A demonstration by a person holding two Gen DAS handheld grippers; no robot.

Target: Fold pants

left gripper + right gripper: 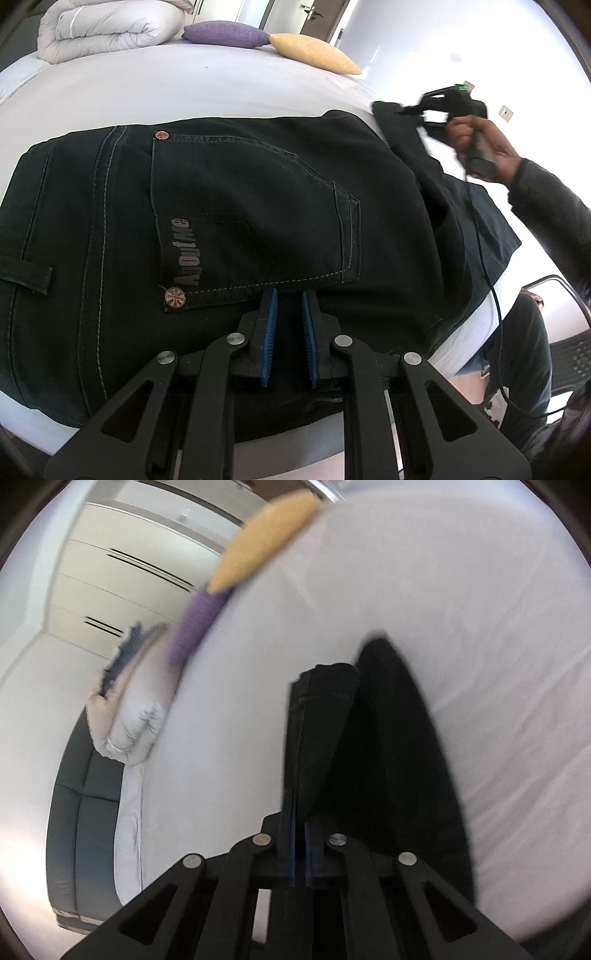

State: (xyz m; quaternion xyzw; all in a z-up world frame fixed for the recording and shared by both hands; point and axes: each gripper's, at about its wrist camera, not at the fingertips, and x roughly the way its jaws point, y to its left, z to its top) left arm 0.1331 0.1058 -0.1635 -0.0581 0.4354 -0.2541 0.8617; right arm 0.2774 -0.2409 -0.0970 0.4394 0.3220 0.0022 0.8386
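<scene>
Our right tool clamps the pants hem; left tool parted, empty, over the seat on the bed.

Free: bare bed sheet across upper frame | Blocked: duvet upper left, purple cushion, yellow cushion top centre

Left gripper jaws apart; right gripper jaws clamped
</scene>
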